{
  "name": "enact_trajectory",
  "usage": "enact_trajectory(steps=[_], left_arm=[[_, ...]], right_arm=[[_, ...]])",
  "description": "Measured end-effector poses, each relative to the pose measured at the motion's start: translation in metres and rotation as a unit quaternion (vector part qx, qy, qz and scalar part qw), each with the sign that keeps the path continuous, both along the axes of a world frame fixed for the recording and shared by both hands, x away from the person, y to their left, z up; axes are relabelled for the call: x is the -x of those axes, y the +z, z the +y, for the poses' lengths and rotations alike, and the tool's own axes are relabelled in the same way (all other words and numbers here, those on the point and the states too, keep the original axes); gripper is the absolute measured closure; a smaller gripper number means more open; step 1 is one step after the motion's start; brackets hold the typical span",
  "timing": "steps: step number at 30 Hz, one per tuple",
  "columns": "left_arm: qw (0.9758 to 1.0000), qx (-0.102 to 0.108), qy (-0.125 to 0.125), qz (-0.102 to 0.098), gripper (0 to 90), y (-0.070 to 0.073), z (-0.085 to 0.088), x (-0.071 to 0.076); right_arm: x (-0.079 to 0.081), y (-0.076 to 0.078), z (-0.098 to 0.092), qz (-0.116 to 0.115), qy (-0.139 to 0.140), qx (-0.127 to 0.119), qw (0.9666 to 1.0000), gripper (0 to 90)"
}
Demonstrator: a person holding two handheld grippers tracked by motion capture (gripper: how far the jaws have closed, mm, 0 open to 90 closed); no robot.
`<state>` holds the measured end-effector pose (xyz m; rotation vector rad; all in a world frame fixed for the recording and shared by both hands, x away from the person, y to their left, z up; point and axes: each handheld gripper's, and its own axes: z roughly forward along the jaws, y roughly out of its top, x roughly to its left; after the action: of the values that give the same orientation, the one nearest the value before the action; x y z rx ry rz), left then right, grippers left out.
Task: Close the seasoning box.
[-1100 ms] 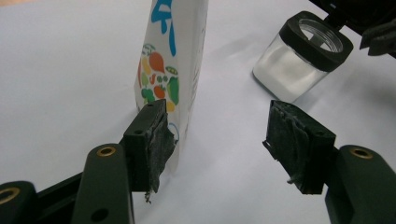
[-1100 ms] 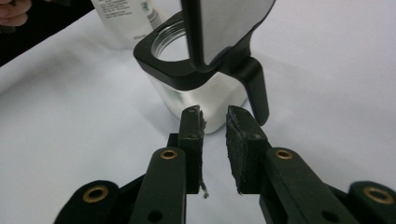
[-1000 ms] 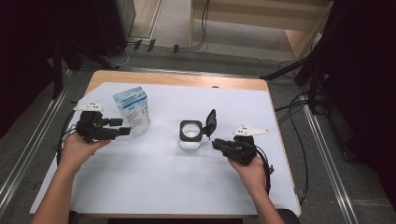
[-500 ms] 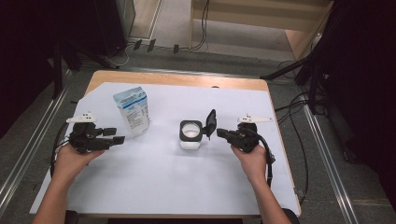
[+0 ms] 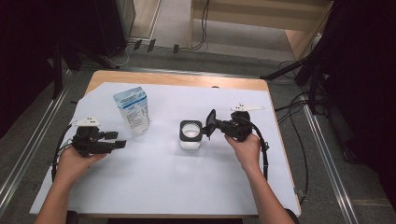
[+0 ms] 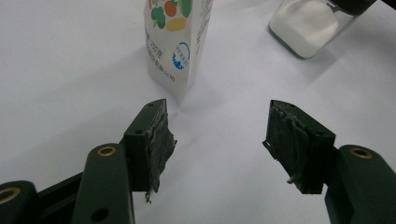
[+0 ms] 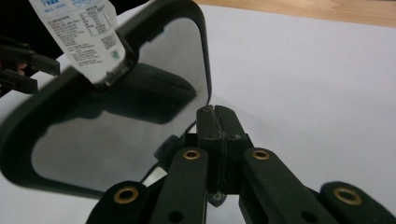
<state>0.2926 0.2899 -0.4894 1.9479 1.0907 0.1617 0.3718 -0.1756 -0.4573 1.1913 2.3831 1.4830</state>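
Right gripper [image 5: 211, 126] clamped on black lid [image 7: 112, 116] beside jar [image 5: 191, 135]; pouch [image 5: 132, 111] near left gripper [image 5: 117, 140], jaws apart

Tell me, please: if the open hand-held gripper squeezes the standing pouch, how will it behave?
The pouch is probably soft-sided, so it may dent. Standing tall on a narrow base, it could tip if pushed high. Its glossy printed skin may slip between the left hand-held gripper pads.

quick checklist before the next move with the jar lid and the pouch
1. Right gripper shut on the lid: ok, jaws pressed together at its edge.
2. Lid clear of the jar: ok, jar mouth open.
3. Jar upright on the table: ok.
4. Left gripper open: ok, nothing between its jaws.
5. Pouch standing, within the left gripper's path: ok, just ahead of it.
6. Pouch top opened: cannot tell.
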Motion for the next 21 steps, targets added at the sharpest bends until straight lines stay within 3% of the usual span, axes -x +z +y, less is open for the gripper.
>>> enact_trajectory(steps=[7, 14, 21], left_arm=[[0.9999, 0.011, 0.004, -0.003, 40.4, 0.001, 0.0027, 0.0003], [1.0, 0.003, 0.001, 0.001, 40.8, -0.0003, 0.0008, -0.0006], [0.9999, 0.01, -0.002, -0.001, 41.0, 0.0004, 0.0003, -0.0002]], right_arm=[[0.0011, 0.0015, 0.001, -0.002, 0.001, -0.003, 1.0, 90.0], [0.0052, 0.0063, -0.0002, -0.007, 0.003, -0.005, 1.0, 90.0], [0.0082, 0.009, 0.0022, -0.013, 0.009, -0.011, 0.9998, 90.0]])
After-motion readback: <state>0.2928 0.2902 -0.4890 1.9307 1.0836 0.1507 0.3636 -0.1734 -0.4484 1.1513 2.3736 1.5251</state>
